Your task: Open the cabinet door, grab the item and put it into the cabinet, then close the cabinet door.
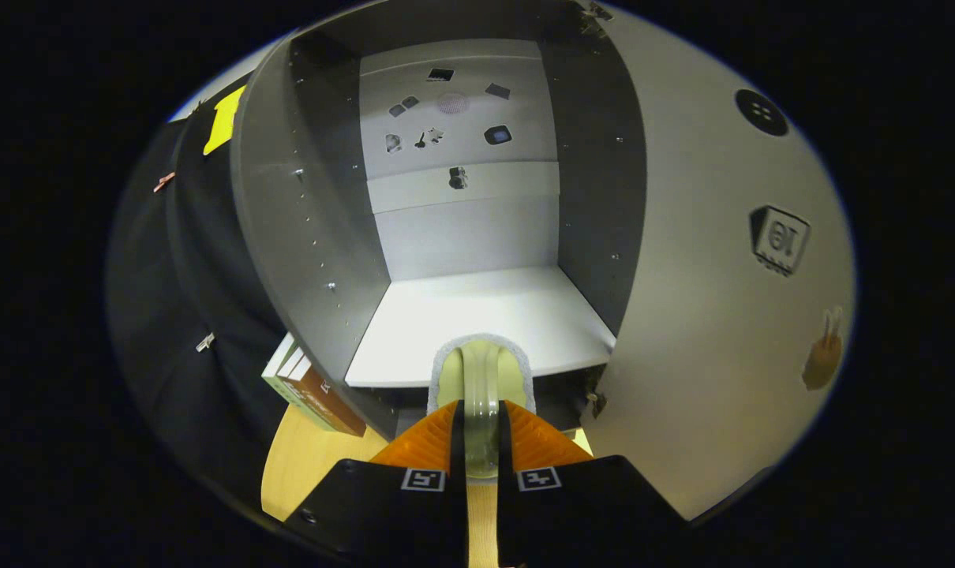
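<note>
- Gripper view: cabinet door [722, 260] swung wide open to the right, so first step done.
- Hand-held gripper [481, 430] clenched on a pale item with a foam-wrapped rim [481, 371], held at the front edge of the cabinet shelf [477, 315].
- Shelf bare; item not yet set down.
- Left, by judgement: placing, releasing, closing the door.
- Books [308, 390] on the desk [304, 461], beside the cabinet.
</note>
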Demonstrator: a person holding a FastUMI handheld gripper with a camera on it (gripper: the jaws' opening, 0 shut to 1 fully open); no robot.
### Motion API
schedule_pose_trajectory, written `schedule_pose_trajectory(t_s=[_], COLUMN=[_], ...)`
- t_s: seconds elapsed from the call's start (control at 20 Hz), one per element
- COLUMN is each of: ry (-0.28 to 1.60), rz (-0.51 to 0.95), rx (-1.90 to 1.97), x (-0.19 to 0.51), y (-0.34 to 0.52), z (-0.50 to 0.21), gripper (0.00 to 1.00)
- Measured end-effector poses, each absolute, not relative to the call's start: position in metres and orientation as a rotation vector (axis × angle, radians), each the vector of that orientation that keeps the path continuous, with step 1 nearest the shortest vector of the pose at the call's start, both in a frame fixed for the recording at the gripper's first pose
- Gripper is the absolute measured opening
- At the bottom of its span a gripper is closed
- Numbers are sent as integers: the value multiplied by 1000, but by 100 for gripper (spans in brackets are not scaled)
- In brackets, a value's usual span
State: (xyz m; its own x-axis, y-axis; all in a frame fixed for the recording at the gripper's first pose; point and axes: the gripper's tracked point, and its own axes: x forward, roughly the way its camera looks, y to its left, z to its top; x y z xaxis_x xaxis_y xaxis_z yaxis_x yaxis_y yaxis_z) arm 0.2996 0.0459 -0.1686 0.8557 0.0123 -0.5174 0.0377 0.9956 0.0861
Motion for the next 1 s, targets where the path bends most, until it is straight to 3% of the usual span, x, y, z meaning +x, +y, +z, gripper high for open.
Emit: schedule_pose_trajectory(t_s=[0.55,1.0], ry=[642,699], rz=[-85,-48], rx=[114,117], x=[410,449], y=[33,45], z=[-193,-212], gripper=[18,22])
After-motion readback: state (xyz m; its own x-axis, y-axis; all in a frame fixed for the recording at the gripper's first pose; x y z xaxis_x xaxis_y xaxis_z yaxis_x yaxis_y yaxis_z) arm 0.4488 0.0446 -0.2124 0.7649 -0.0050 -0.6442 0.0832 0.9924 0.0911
